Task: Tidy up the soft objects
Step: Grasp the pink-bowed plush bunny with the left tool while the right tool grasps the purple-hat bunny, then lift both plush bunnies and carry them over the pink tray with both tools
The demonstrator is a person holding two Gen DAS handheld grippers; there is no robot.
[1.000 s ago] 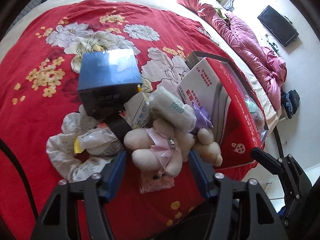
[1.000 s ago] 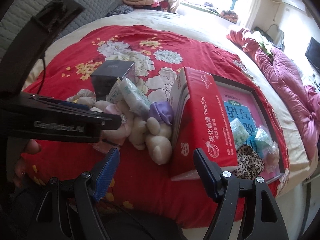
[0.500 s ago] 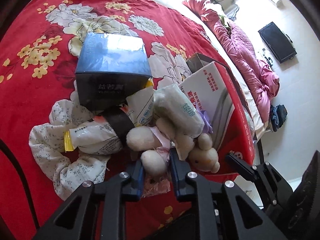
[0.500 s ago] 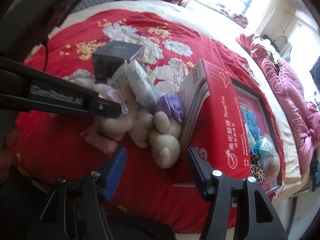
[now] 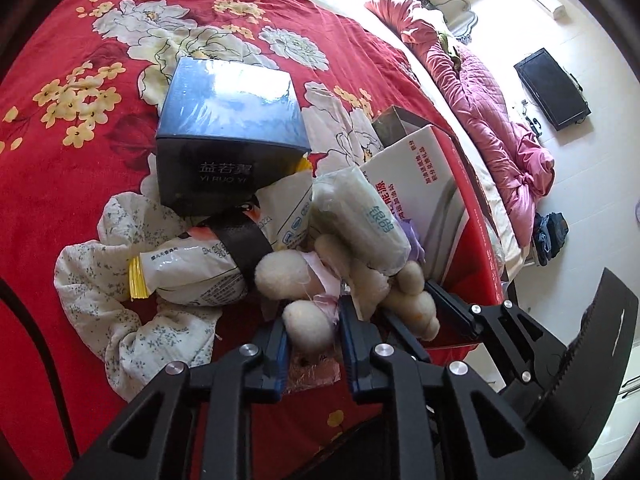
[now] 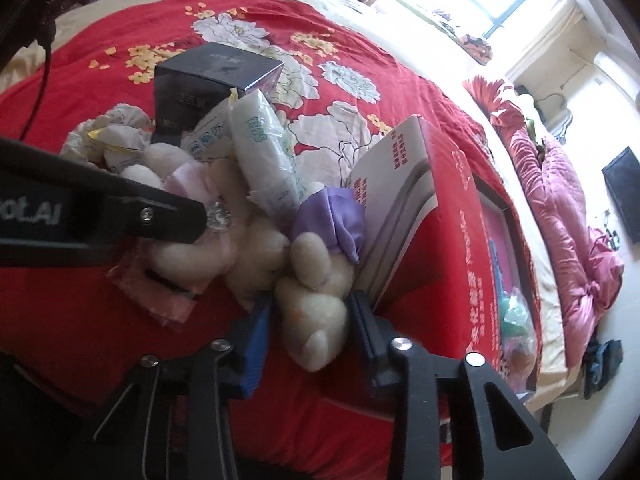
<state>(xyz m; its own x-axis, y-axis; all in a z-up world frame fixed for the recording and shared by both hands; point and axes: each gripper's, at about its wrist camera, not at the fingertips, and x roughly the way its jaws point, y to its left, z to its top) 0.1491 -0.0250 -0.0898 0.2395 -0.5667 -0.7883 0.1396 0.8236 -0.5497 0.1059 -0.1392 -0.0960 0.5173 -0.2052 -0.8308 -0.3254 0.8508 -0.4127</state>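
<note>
Two claws grip at once: left claw (image 5: 312, 338) clamps the pink-dressed plush (image 5: 304, 296), while right claw (image 6: 310, 332), jaws just closing, squeezes the purple-dressed plush (image 6: 316, 292) beside the red box (image 6: 452, 216), ready for lifting off the bed (image 6: 100, 320).

We see a pile of mixed textures on a plush red floral bedspread (image 5: 72, 184): two fuzzy cream plush toys (image 6: 316, 308), one in a satiny purple cloth cap (image 6: 336, 220); a dark box (image 5: 228, 140) under glossy film; shiny crinkled plastic packets (image 5: 356, 220); a soft, matt flower-print cloth (image 5: 100, 292). The red carton (image 6: 452, 216) is smooth printed cardboard. The gripper fingers (image 5: 352, 340) are matt black plastic with bright metal screws.
</note>
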